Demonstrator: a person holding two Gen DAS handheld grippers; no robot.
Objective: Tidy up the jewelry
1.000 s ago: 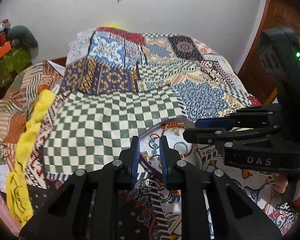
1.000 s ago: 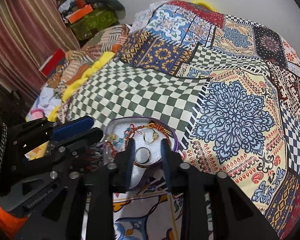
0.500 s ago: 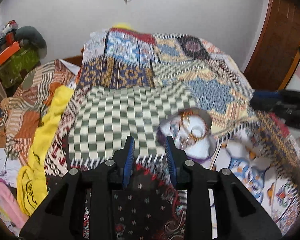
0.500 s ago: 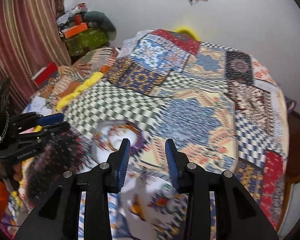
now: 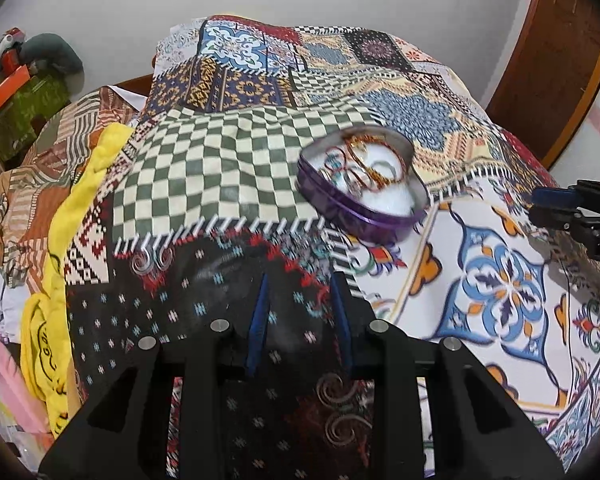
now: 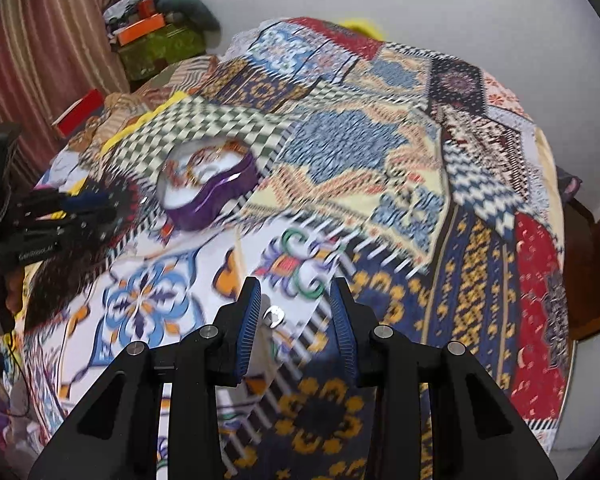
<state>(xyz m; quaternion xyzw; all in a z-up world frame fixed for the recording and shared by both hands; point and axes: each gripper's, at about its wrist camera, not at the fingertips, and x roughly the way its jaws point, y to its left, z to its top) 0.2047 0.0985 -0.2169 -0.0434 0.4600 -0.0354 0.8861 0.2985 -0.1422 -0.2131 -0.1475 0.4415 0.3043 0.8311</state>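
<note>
A purple heart-shaped tin [image 5: 362,192] with a white lining holds several bangles and rings [image 5: 360,160]. It sits on the patchwork bedspread, ahead and right of my left gripper [image 5: 300,284], which is open and empty over the dark patch. In the right wrist view the tin [image 6: 210,184] lies far ahead to the left. My right gripper [image 6: 294,294] is open and empty. A small silver ring [image 6: 274,315] lies on the cloth between its fingers. The right gripper shows at the right edge of the left wrist view [image 5: 572,208], and the left gripper at the left of the right wrist view [image 6: 60,216].
The patchwork bedspread [image 5: 236,160] covers the whole bed. A yellow cloth [image 5: 60,264] and piled clothes lie along the left side. Boxes [image 6: 156,40] stand by the curtain. A wooden door [image 5: 552,52] is at the right.
Both grippers have pulled back from the tin and apart from each other. The left one let go of the tin's rim and both jaws have opened wider.
</note>
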